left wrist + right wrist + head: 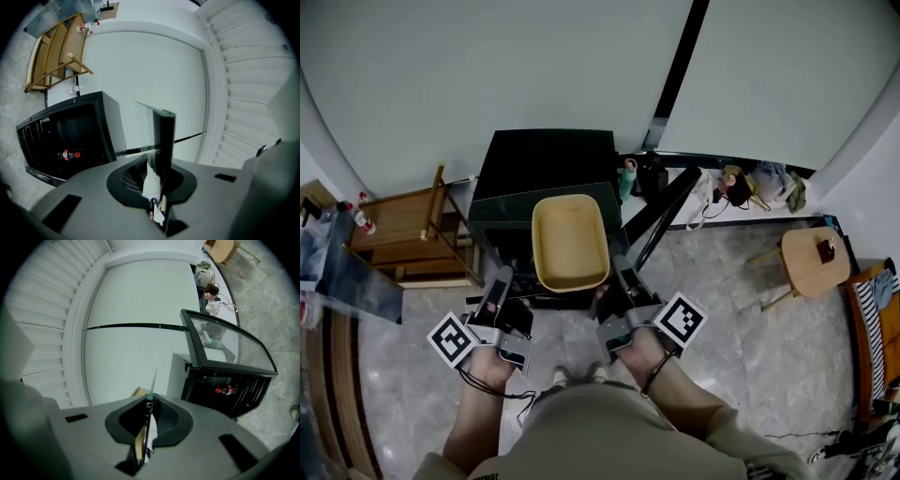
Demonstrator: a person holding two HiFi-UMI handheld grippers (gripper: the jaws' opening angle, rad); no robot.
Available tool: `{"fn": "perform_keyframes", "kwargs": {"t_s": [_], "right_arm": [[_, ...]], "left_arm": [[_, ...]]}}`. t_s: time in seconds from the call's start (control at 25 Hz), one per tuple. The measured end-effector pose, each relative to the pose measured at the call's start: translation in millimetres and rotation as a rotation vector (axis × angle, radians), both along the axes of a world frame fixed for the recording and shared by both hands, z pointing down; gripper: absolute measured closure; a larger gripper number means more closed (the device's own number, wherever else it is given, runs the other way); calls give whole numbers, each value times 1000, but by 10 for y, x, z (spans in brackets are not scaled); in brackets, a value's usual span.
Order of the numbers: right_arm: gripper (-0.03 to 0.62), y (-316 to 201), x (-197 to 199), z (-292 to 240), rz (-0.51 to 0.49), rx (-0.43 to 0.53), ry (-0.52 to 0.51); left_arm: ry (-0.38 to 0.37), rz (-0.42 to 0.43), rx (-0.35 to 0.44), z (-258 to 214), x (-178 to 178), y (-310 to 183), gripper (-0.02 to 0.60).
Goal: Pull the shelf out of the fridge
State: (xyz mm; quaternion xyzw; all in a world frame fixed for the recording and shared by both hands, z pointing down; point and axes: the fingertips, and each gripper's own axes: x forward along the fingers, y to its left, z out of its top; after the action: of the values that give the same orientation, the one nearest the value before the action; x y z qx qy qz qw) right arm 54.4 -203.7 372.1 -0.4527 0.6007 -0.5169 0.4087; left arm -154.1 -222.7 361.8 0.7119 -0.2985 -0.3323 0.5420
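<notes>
A glass shelf with a dark front trim is held level in front of the small black fridge, and a yellow tub rests on it. My left gripper is shut on the shelf's near left edge, my right gripper on its near right edge. In the left gripper view the shelf's edge runs upright between the closed jaws of the left gripper. The right gripper pinches the thin glass edge. The fridge has its glass door open, with a red-capped bottle inside.
A wooden rack stands left of the fridge, with a glass-topped table nearer. Bags lie along the wall to the right. A round wooden stool stands on the marble floor at right.
</notes>
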Motion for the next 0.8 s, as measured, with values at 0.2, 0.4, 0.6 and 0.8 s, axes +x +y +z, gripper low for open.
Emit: {"fn": "perform_keyframes", "kwargs": {"t_s": [0.2,0.4,0.6,0.8], "right_arm": [[583,-9,-9,17,-10,-7,-13],[585,-17,-26,16,-23,-9,-29],[585,-34,-26,32,-30,-18,-39],[586,-17,-27,76,-35,-25,-57]], "left_arm": [[-8,-4,2,-5,-10,12,551],[-16,-9,11,-30,-18,8,551],[-17,-16,9,-35,-20,-4,551],[-14,-23,-3,-16,-11,32,552]]}}
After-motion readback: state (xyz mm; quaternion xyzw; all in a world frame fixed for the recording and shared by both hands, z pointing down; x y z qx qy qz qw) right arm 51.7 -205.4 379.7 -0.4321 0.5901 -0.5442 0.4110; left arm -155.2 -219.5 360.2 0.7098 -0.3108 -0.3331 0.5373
